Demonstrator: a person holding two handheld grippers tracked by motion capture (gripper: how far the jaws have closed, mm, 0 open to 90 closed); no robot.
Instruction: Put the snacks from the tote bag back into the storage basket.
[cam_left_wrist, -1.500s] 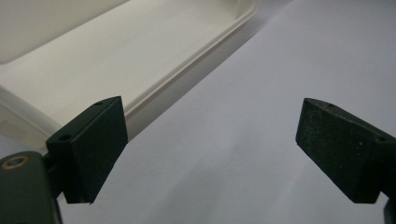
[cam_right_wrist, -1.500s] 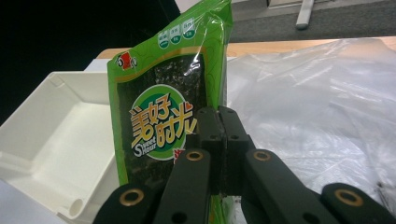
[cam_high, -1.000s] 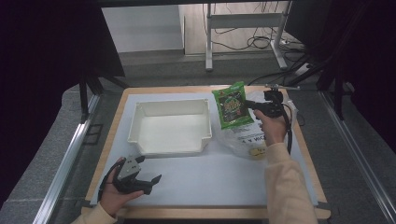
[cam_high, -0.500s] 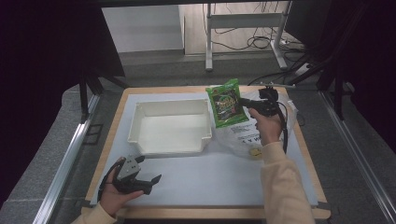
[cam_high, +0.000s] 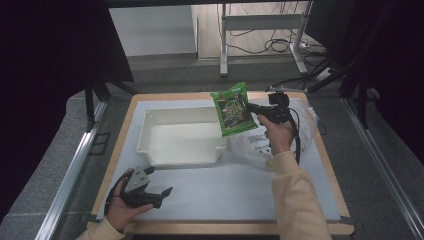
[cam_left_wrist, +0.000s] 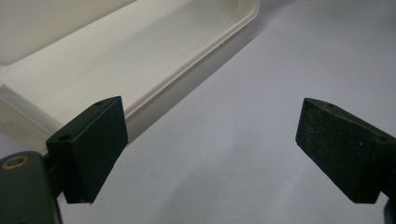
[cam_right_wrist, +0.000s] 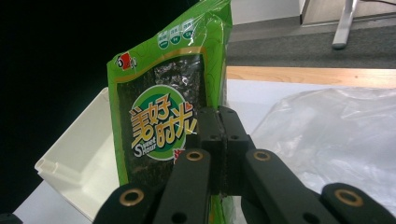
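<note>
We hold the green snack packet (cam_high: 234, 109) in the air with our right gripper (cam_high: 256, 108), just above the right end of the white tray (cam_high: 181, 156). In the right gripper view the two jaws are pressed together on the packet (cam_right_wrist: 169, 116), at its edge and low on the printed face, so the packet stands almost upright in front of the tray (cam_right_wrist: 79, 163). We judge that the packet is very light and thin, because it does not bend or hang down from this one small grip. The foil looks smooth and shiny, so it can slip, and the content is probably brittle; a firm hold on the flat sealed border seems better than squeezing the middle. To the right of the tray a clear plastic bag (cam_high: 260, 142) lies on the table (cam_high: 225, 195). Our left gripper (cam_high: 150, 192) rests near the front left corner of the tray, its jaws wide apart with nothing between them.
</note>
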